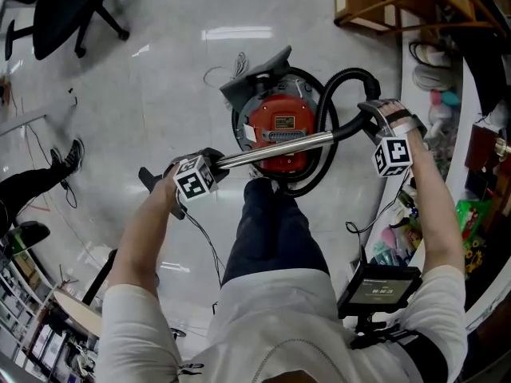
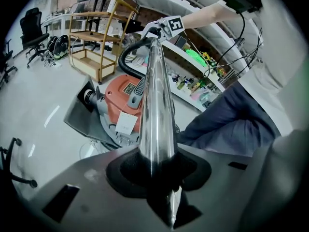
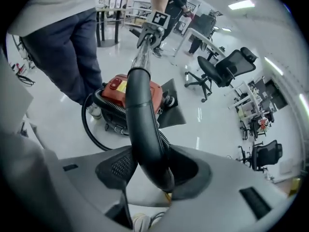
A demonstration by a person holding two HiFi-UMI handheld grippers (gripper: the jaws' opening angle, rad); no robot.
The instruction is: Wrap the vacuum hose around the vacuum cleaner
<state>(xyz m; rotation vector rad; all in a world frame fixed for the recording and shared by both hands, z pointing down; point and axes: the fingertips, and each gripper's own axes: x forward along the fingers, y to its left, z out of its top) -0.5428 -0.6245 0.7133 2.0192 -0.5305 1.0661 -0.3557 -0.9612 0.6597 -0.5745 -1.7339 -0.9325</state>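
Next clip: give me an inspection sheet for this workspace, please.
Surface: glossy pale floor.
Job's things: round red vacuum cleaner on it, black ribbed hose looped round its base, chrome metal tube above.
Clutter: crowded shelves at right.
Grippers: left gripper shut on the tube; right gripper shut on black curved hose handle.
Cables: thin pale cord beside the cleaner; dark lead below left gripper.
Surroundings: black office chair, wooden shelf cart, bystander's leg.

Our left gripper (image 2: pixel 157 164) clamps the chrome wand (image 2: pixel 157 105) between its fingers (image 2: pixel 126 172); our right gripper (image 3: pixel 153 166) likewise clamps the black hose handle (image 3: pixel 142 110), arms outstretched.
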